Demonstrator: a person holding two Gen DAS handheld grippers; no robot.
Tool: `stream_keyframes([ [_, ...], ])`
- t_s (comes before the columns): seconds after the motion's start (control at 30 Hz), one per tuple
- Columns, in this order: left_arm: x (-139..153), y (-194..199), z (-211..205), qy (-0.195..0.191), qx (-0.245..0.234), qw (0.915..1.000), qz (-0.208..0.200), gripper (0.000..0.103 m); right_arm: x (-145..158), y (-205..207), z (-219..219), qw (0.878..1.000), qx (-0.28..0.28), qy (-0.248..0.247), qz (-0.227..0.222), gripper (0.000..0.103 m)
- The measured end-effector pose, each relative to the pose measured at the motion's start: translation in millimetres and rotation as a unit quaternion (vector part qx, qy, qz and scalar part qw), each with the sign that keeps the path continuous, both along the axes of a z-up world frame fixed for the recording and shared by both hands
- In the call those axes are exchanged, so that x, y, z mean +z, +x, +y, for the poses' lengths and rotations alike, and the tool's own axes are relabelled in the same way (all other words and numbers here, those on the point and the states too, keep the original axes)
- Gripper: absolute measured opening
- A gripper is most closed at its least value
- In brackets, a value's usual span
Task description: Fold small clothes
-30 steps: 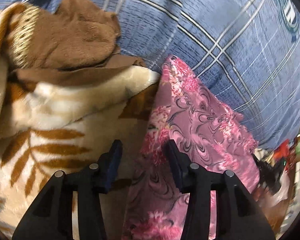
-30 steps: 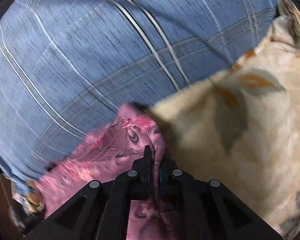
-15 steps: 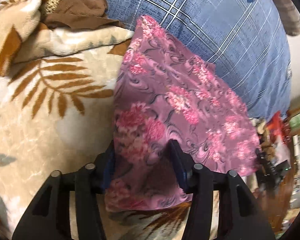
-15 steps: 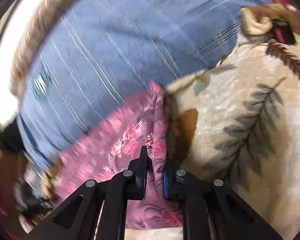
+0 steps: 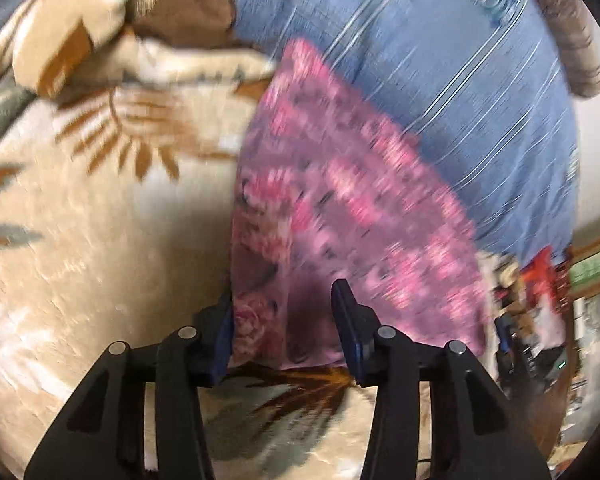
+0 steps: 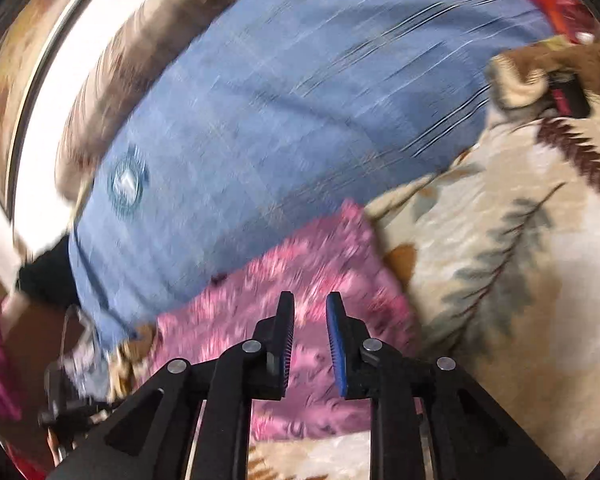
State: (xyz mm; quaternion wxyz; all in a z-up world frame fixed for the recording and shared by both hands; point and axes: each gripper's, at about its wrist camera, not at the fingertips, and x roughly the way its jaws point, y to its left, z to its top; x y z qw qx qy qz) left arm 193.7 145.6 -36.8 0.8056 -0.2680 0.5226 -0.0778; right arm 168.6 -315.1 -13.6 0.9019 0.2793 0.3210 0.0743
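Pink floral cloth (image 5: 352, 208) folded flat, left claw (image 5: 284, 332) closing around its corner, right claw (image 6: 310, 340) opening above it

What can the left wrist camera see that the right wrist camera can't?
Only the left view shows the left gripper, its jaws closing with the near edge of the pink floral cloth between them, and a brown garment at the far end of the blanket.

Only the right view shows the right gripper, its jaws opening, nothing between them, and a round emblem on the blue bedding.

Both show the pink cloth, the leaf-patterned blanket and the blue striped bedding.
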Motion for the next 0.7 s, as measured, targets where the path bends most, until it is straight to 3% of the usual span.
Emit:
stream_keyframes([
  [0.1, -1.2, -6.4, -5.2, 0.032, -0.006, 0.9992, -0.025, 0.041, -30.0, 16.7, 24.1, 0.992, 0.044, -0.061, 0.099, 0.017],
  [0.17, 2.0, -10.3, -4.5, 0.036, -0.008, 0.9991, -0.023, 0.041, -18.2, 11.0, 32.9, 0.992, 0.038, -0.095, 0.072, 0.020],
  [0.33, 20.1, -20.3, 21.9, -0.018, 0.023, 0.9985, -0.047, 0.042, 10.7, -5.0, 62.9, 0.990, 0.104, -0.093, -0.012, 0.026],
  [0.4, 11.1, -13.4, 18.8, 0.007, 0.021, 0.9995, -0.022, 0.042, 5.7, -1.8, 80.4, 0.986, 0.143, -0.088, -0.009, 0.030],
  [0.47, -4.9, -8.2, 15.2, 0.032, 0.018, 0.9993, 0.008, 0.040, -10.9, 5.7, 97.3, 0.978, 0.177, -0.098, 0.039, 0.030],
  [0.5, -5.5, -10.8, 15.8, 0.033, 0.014, 0.9994, -0.006, 0.040, -22.9, 9.8, 107.1, 0.972, 0.186, -0.121, 0.073, 0.031],
  [0.57, 1.7, -17.4, 21.3, 0.022, 0.009, 0.9996, -0.014, 0.040, -14.7, 3.1, 117.2, 0.970, 0.181, -0.158, 0.049, 0.034],
  [0.67, 8.7, -18.4, 36.9, -0.022, 0.012, 0.9994, -0.023, 0.040, 7.1, -3.9, 136.8, 0.967, 0.185, -0.173, 0.008, 0.036],
  [0.7, 13.6, -15.4, 46.0, -0.032, 0.022, 0.9990, -0.025, 0.041, 12.6, -7.4, 147.2, 0.965, 0.197, -0.173, -0.007, 0.045],
])
